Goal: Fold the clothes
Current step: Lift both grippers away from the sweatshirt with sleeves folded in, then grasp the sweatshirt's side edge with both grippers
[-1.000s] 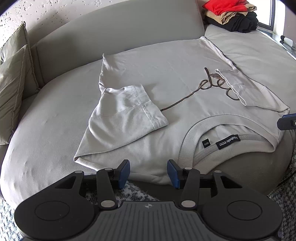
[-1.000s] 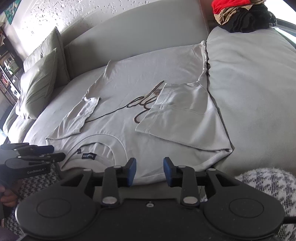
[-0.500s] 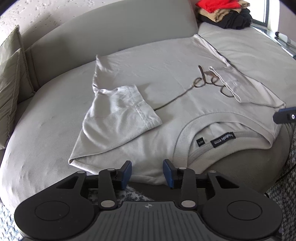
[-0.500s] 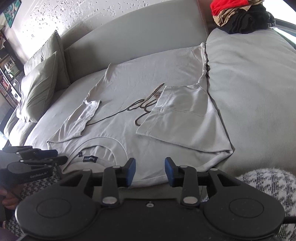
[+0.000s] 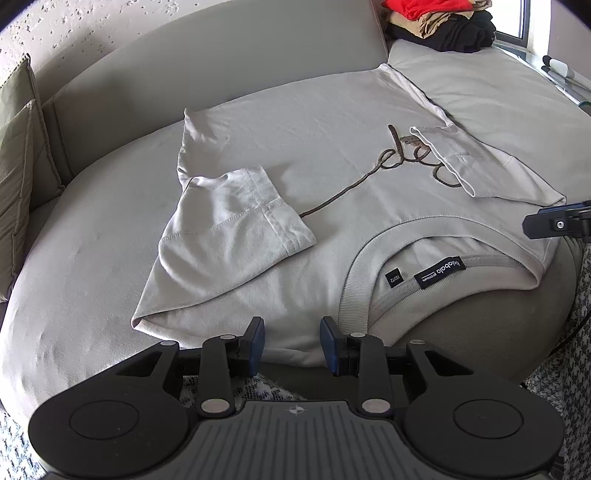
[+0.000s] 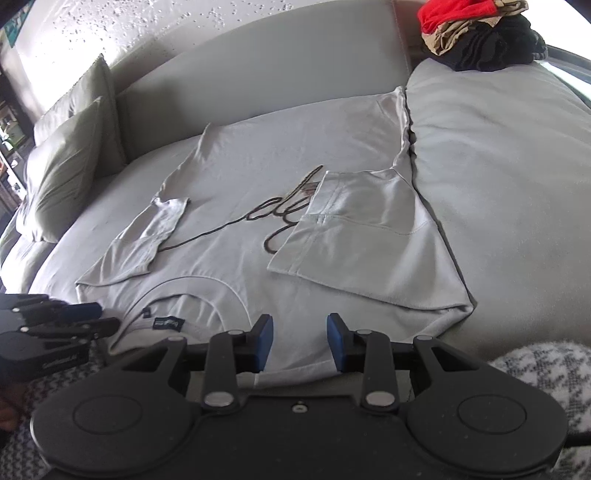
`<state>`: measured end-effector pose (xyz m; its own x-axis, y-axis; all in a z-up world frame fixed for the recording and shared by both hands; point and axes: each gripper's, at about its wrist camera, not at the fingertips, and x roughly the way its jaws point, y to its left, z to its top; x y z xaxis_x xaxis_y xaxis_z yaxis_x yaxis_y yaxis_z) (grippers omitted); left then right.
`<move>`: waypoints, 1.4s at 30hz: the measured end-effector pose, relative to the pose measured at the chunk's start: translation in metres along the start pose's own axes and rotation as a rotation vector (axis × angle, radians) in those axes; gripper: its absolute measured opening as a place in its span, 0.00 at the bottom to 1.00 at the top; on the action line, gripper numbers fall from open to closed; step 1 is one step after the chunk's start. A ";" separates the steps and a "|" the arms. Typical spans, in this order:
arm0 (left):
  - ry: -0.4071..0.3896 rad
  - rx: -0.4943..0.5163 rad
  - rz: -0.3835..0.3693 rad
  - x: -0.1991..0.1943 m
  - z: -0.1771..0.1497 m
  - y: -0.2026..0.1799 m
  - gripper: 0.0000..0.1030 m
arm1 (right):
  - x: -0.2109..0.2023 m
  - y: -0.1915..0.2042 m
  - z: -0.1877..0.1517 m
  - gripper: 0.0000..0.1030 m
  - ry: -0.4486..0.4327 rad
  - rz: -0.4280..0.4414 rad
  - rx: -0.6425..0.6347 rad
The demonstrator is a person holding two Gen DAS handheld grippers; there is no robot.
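Observation:
A pale grey T-shirt (image 5: 332,177) with a dark script print lies flat on the grey sofa seat, collar (image 5: 354,280) toward me, also in the right wrist view (image 6: 258,184). Both sleeves are folded inward onto the body: the left sleeve (image 5: 229,229) and the right sleeve (image 6: 369,236). My left gripper (image 5: 291,343) is open and empty, just above the shirt's near left shoulder edge. My right gripper (image 6: 300,341) is open and empty at the near right shoulder edge. Each gripper shows at the edge of the other's view.
A pile of folded clothes, red on top of tan and black (image 6: 476,33), sits at the back right of the sofa. Olive cushions (image 6: 70,155) lean at the back left. A houndstooth rug (image 6: 543,373) lies by the sofa's front edge.
Both grippers have moved slightly closer to the shirt's near edge. The left one has also shifted a little toward the collar. Both stay open; the shirt has not moved.

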<state>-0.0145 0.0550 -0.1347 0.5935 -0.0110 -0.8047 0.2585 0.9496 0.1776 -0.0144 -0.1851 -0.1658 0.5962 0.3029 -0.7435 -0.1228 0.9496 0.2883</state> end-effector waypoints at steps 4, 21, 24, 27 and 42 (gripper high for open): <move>0.000 0.001 0.002 0.000 0.000 0.000 0.30 | 0.004 0.001 0.000 0.32 0.032 -0.023 -0.020; 0.015 0.030 -0.003 0.000 -0.001 -0.002 0.26 | -0.002 0.006 -0.008 0.32 0.130 -0.048 -0.036; 0.006 0.022 0.000 -0.003 -0.001 -0.001 0.26 | -0.006 0.004 -0.006 0.32 0.117 -0.030 -0.006; -0.041 -0.019 -0.001 -0.017 0.011 0.012 0.29 | -0.017 0.002 0.002 0.32 0.084 0.020 0.044; -0.317 -0.246 0.005 -0.079 0.120 0.105 0.41 | -0.091 0.009 0.139 0.77 -0.194 0.184 0.215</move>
<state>0.0573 0.1178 0.0159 0.8101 -0.0654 -0.5826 0.0873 0.9961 0.0096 0.0405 -0.2155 -0.0123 0.7218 0.4269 -0.5448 -0.0845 0.8356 0.5428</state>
